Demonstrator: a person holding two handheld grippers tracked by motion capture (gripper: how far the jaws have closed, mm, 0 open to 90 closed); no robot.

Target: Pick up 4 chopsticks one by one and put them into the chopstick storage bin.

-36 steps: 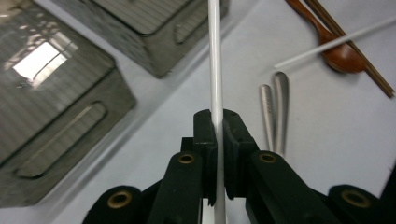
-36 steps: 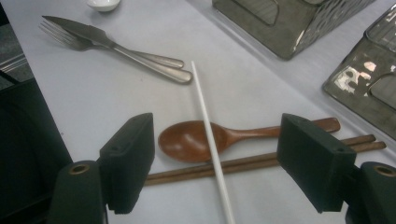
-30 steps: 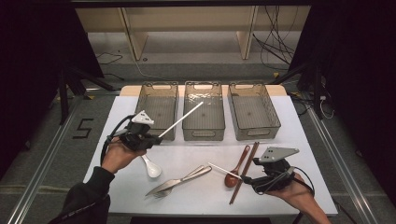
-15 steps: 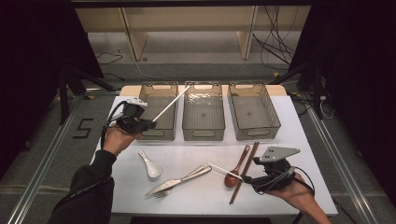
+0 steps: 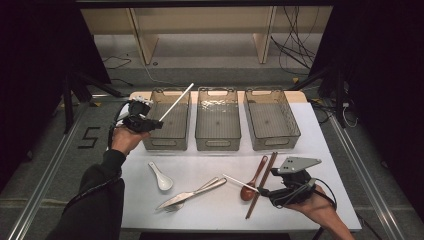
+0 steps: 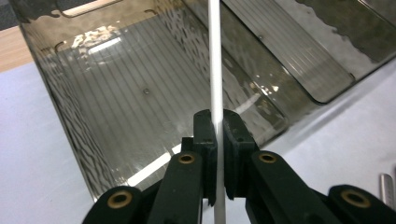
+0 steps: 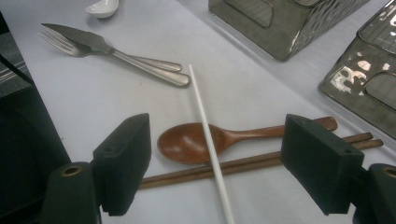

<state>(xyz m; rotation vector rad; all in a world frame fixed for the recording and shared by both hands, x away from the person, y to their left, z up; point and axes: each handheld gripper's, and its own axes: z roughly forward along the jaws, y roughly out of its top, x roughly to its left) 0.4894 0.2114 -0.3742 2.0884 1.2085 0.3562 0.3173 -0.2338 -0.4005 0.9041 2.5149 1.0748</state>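
Note:
My left gripper (image 5: 156, 123) is shut on a white chopstick (image 5: 176, 102) and hovers at the near left corner of the left clear bin (image 5: 167, 143). The stick slants up over that bin. In the left gripper view the chopstick (image 6: 215, 70) runs between the closed jaws of the gripper (image 6: 218, 122), above the bin's floor (image 6: 116, 93). My right gripper (image 5: 264, 192) stands open at the front right. Its jaws straddle a second white chopstick (image 7: 205, 126), which lies across a wooden spoon (image 7: 187, 142) and a brown chopstick pair (image 7: 261, 161).
A middle bin (image 5: 217, 143) and a right bin (image 5: 272, 143) stand beside the left one. A white ceramic spoon (image 5: 161, 177) and a knife and fork (image 5: 192, 192) lie on the white mat (image 5: 210, 165), left of the wooden spoon (image 5: 248, 190).
My left gripper has carried the white chopstick away from the person and slightly left, up to the left bin. The right gripper has stayed where it was.

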